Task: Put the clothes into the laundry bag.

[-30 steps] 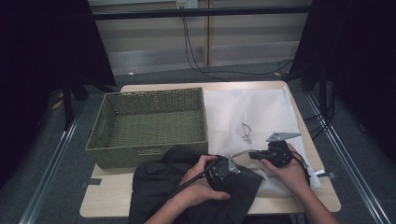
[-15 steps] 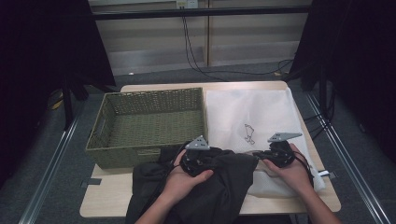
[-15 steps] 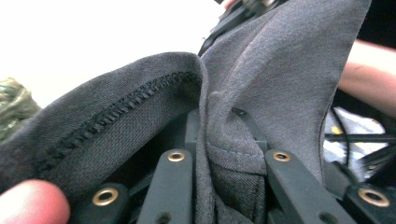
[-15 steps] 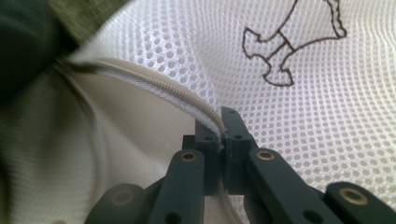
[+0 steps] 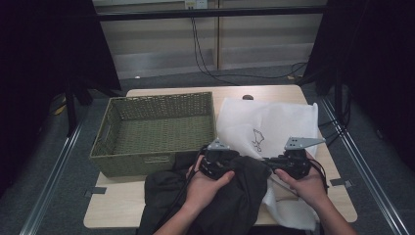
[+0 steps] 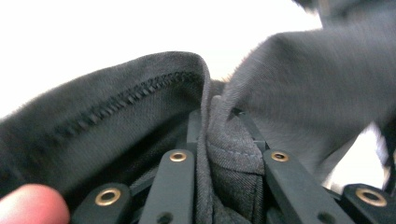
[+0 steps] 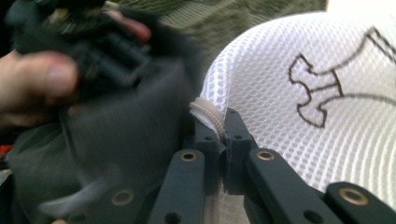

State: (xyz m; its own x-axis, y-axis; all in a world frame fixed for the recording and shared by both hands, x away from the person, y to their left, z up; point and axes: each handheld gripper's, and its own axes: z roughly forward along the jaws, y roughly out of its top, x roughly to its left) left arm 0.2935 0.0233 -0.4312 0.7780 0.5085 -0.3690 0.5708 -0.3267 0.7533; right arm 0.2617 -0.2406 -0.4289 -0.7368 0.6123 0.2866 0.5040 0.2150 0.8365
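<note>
A dark grey garment (image 5: 230, 203) lies bunched at the table's front edge, partly over a white mesh bag (image 5: 274, 122) with a dark printed figure. My left gripper (image 5: 230, 164) has just been closing and is now shut on a hemmed fold of the garment (image 6: 116, 126), which is pinched between its jaws (image 6: 219, 119). My right gripper (image 5: 270, 163) is shut on the corded rim of the mesh bag (image 7: 289, 107) and holds it up beside the garment (image 7: 126, 135). The two grippers face each other a short way apart.
A green woven basket (image 5: 151, 165) stands on the left half of the wooden table (image 5: 117, 208), right behind the garment. Black cables trail from both grippers. Dark curtains flank the table, and metal rails run along the floor on both sides.
My left gripper has moved left and up and closed on the garment, lifting a fold of it. My right gripper has risen a little with the bag's rim.
</note>
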